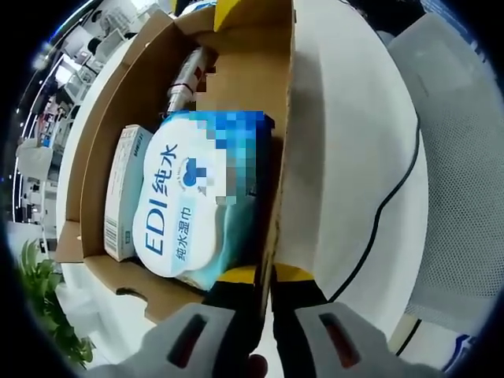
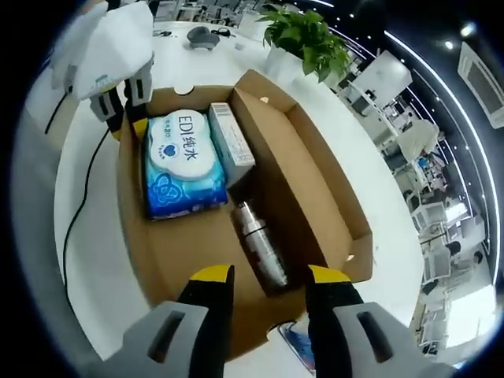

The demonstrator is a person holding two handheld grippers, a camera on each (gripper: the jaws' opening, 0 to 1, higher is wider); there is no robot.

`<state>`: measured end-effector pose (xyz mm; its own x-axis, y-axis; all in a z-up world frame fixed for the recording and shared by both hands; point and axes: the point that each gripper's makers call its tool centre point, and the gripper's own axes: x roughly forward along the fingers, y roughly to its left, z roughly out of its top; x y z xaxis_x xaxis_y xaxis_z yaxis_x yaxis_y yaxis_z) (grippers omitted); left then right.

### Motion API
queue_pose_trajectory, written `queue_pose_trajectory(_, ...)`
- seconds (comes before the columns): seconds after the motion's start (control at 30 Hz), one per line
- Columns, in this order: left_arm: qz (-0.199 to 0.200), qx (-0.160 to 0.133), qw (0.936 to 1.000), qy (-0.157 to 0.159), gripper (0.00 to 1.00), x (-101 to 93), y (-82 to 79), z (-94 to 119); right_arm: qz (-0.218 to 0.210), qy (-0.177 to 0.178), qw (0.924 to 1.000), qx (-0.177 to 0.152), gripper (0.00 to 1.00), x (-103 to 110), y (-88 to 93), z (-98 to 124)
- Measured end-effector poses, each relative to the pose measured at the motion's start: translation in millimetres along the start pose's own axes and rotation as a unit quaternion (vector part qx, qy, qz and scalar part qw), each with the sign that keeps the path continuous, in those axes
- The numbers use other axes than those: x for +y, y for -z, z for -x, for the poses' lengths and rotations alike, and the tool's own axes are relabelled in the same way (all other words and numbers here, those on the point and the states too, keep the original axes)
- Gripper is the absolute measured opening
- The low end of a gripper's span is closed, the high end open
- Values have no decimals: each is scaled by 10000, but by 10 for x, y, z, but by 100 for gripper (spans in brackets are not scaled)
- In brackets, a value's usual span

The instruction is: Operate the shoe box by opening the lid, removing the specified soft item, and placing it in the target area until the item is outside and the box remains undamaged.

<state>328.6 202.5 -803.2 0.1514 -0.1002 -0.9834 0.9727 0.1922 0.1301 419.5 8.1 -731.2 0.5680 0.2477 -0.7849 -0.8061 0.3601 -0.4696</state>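
Right gripper view — open brown cardboard shoe box (image 2: 315, 189), blue-and-white soft wet-wipes pack (image 2: 183, 161) inside.
Left gripper (image 1: 265, 277) pinches the box wall, likely steadying it; right gripper (image 2: 268, 277) hovers spread, above the white surface (image 2: 87, 260).

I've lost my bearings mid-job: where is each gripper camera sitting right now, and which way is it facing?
Left gripper view: rides the left gripper, whose jaws straddle the cardboard box wall, looking along the box past the wet wipes pack.
Right gripper view: rides the right gripper, open, at the opposite end, looking down into the box over the metal bottle; the left gripper shows at the far wall.
Shared: box, wipes, small carton, bottle.
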Motion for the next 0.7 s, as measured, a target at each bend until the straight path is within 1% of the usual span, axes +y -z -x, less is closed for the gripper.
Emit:
queue_pose_trajectory(0.13, -36, -4, 10000, 46, 3, -6, 5, 8, 66, -65, 9999, 81, 34, -2, 70, -29)
queue_pose_trajectory(0.17, -37, -4, 10000, 53, 3, -7, 5, 11, 82, -128, 9998, 130, 34, 4, 99, -52)
queue_pose_trajectory(0.2, -40, -4, 10000, 52, 3, -9, 7, 9, 84, -129, 9998, 133, 36, 3, 101, -56)
queue_pose_trajectory(0.27, -60, -8, 10000, 41, 3, -9, 9, 6, 436, -176, 9988, 99, 37, -2, 86, -94)
queue_pose_trajectory(0.3, -64, -19, 10000, 26, 3, -8, 10, 5, 556, -199, 9982, 136, 36, 10, 97, -104)
queue_pose_trajectory(0.33, -73, -24, 10000, 18, 3, -10, 9, 6, 579, -243, 9978, 207, 36, 34, 116, -128)
queue_pose_trajectory(0.4, -82, -18, 10000, 20, 3, -10, 9, 3, 545, -275, 9979, 234, 38, 48, 125, -177)
queue_pose_trajectory(0.53, -83, -24, 10000, 9, 3, -10, 8, 6, 496, -260, 9980, 277, 37, 24, 128, -262)
queue_pose_trajectory(0.6, -103, -33, 9999, 9, 3, -9, 5, 5, 295, -256, 9987, 321, 37, 14, 149, -328)
queue_pose_trajectory(0.63, -100, -33, 9999, 12, 3, -8, 5, 5, 223, -215, 9988, 375, 36, 0, 167, -352)
queue_pose_trajectory(0.7, -76, -28, 10000, 17, 3, -11, 4, 9, 323, -64, 9988, 367, 35, -52, 147, -380)
